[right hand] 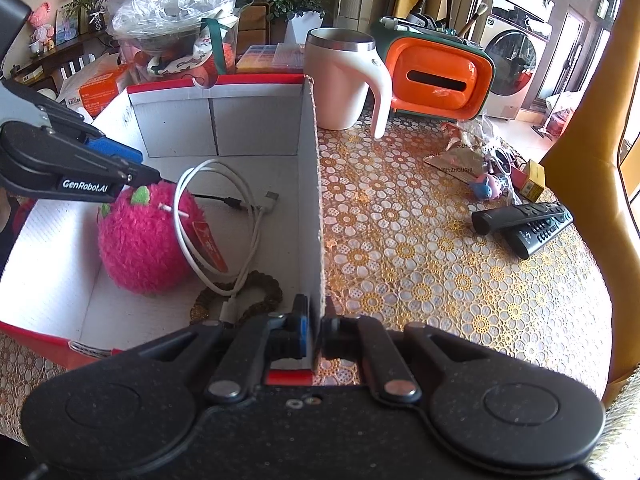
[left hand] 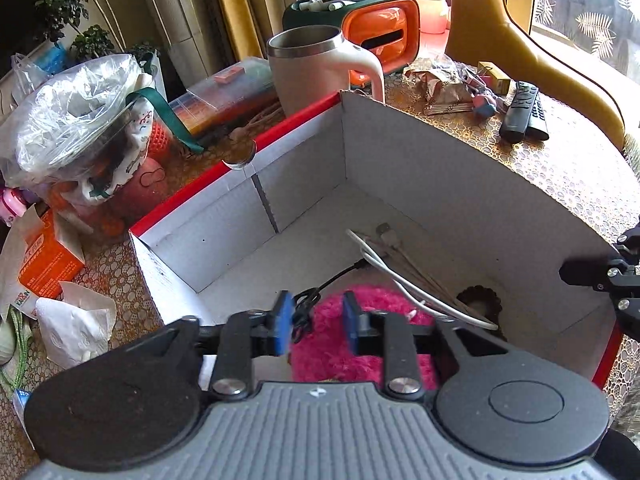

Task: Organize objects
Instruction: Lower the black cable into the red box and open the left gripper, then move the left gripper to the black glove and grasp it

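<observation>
Inside the box (right hand: 256,128), the left gripper (left hand: 316,322) is hovering released over the pink plush (right hand: 140,240); the right gripper (right hand: 316,330) is clamping the box wall.

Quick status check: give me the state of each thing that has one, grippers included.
Left gripper: open, above the plush toy, not holding it.
Right gripper: shut on the box wall.
Box: open-topped, upright.
Plush toy: inside the box, released.
White cable: looped, in the box, draped over the toy.
Black cable: in the box.
Mug: upright, lidless, outside the box.
Remotes: lying on the table, outside.
</observation>
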A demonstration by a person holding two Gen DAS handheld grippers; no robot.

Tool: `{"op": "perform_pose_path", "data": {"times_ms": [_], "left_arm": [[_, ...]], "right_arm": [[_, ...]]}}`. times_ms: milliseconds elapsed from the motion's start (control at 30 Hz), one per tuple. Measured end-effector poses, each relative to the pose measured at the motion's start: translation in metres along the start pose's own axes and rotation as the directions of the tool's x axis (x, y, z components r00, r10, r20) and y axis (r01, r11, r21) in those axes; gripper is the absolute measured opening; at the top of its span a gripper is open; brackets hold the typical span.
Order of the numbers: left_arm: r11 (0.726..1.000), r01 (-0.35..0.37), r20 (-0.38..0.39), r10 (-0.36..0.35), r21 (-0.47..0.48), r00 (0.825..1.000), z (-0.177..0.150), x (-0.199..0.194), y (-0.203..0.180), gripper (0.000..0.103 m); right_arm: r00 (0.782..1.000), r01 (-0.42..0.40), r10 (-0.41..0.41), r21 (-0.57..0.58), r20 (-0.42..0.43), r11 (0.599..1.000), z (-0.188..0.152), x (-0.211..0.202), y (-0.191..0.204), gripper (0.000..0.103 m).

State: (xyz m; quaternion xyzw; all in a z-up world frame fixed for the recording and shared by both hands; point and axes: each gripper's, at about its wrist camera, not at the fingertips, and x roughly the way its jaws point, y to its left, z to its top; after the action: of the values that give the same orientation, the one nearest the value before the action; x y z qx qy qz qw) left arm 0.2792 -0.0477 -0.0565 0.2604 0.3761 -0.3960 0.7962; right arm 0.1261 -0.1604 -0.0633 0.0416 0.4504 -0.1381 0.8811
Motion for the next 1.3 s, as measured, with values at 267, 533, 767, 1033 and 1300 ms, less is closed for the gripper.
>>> {"op": "perform_pose_path", "data": {"times_ms": [267, 533, 767, 1033, 1300], "left_arm": [[1.0, 0.015, 0.061, -0.015, 0.0, 0.998, -0.003, -0.028, 0.003, 0.068], [0.999, 0.044, 0.11, -0.043, -0.011, 0.993, -0.02, -0.072, 0.019, 0.068], [0.998, 0.035, 0.131, -0.028, -0.048, 0.991, -0.052, -0.117, 0.047, 0.068], [0.992, -0.008, 0.145, 0.027, -0.129, 0.989, -0.093, -0.157, 0.084, 0.073], [0.969, -0.058, 0.138, 0.094, -0.24, 0.986, -0.142, -0.18, 0.115, 0.082]], "right_arm": [[1.0, 0.003, -0.003, -0.002, 0.0, 1.0, -0.001, 0.0, 0.0, 0.006], [1.0, 0.012, -0.012, -0.006, -0.001, 1.0, -0.002, 0.0, 0.0, 0.006], [1.0, 0.025, -0.025, -0.012, -0.003, 1.0, -0.002, -0.001, 0.003, 0.006], [0.999, 0.035, -0.035, -0.017, -0.012, 0.999, -0.002, -0.003, 0.006, 0.006], [0.999, 0.038, -0.038, -0.02, -0.015, 0.999, -0.002, -0.003, 0.006, 0.006]]}}
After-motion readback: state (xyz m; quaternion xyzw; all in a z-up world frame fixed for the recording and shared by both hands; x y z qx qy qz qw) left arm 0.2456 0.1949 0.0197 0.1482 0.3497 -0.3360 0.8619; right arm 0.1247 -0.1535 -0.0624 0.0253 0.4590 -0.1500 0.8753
